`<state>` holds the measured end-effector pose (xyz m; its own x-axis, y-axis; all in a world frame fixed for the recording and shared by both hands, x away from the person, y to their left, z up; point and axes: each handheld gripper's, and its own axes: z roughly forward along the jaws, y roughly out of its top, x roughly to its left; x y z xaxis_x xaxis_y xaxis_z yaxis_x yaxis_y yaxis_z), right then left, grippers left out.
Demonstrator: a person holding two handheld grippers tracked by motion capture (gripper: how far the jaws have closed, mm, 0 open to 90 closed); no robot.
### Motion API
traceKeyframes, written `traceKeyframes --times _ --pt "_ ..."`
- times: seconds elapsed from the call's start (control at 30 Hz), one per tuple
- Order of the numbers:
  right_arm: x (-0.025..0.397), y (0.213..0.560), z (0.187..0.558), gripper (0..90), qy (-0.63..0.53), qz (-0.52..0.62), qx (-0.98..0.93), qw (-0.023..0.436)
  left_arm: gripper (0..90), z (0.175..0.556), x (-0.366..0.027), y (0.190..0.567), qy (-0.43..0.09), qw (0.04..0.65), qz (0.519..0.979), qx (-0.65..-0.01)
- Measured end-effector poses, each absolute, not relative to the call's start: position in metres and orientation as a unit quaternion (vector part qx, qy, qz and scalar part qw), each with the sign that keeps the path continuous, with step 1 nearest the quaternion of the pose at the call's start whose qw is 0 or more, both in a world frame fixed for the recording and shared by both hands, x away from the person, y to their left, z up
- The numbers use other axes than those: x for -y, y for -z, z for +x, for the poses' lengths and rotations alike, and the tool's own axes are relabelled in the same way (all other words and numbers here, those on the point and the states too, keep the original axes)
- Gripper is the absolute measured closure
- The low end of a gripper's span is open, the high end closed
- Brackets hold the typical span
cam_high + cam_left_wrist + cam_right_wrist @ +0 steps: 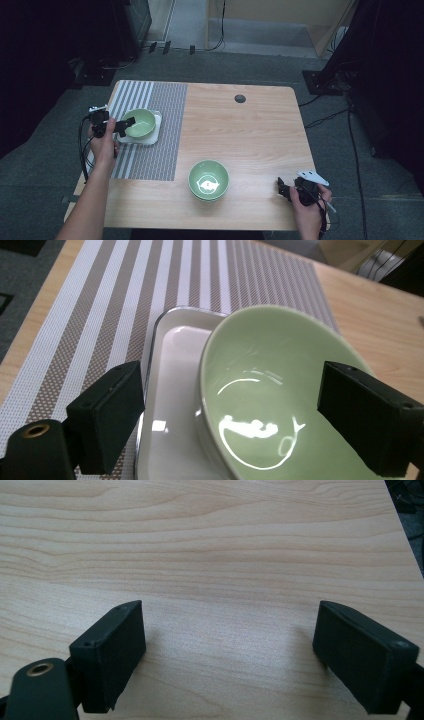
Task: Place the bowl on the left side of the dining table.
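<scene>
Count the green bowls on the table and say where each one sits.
2. One green bowl sits on the white tray on the striped placemat, at the left gripper; the other bowl sits on the bare wood near the front edge.

I scan the bowls, tray, striped mat, tabletop and both grippers and find no lettering, label, brand mark or number that I can read anywhere.

Left gripper (120, 126) held forward at table's left, jaws spread wide. Right gripper (283, 189) low at near right edge, jaws likewise apart, gripping nothing.
</scene>
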<state>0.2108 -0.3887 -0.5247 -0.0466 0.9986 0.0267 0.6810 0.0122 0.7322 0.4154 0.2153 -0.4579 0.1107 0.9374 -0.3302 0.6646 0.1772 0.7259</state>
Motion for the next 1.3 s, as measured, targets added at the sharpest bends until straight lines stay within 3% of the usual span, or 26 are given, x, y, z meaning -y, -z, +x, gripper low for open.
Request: traceKeyframes --times 0.37,0.63,1.3 --pt "0.389 0.525 0.211 12.9 -0.298 0.637 -0.659 0.266 11.2 0.396 -0.209 0.442 -0.203 0.437 0.623 -0.617" --pt "0.385 0.526 0.214 0.0 -0.284 0.647 -0.659 0.259 11.1 0.381 -0.203 0.437 -0.217 0.453 0.624 -0.599" --pt "0.385 0.526 0.214 0.0 -0.283 0.648 -0.658 0.259 11.1 0.346 -0.190 0.432 -0.249 0.470 0.627 -0.569"
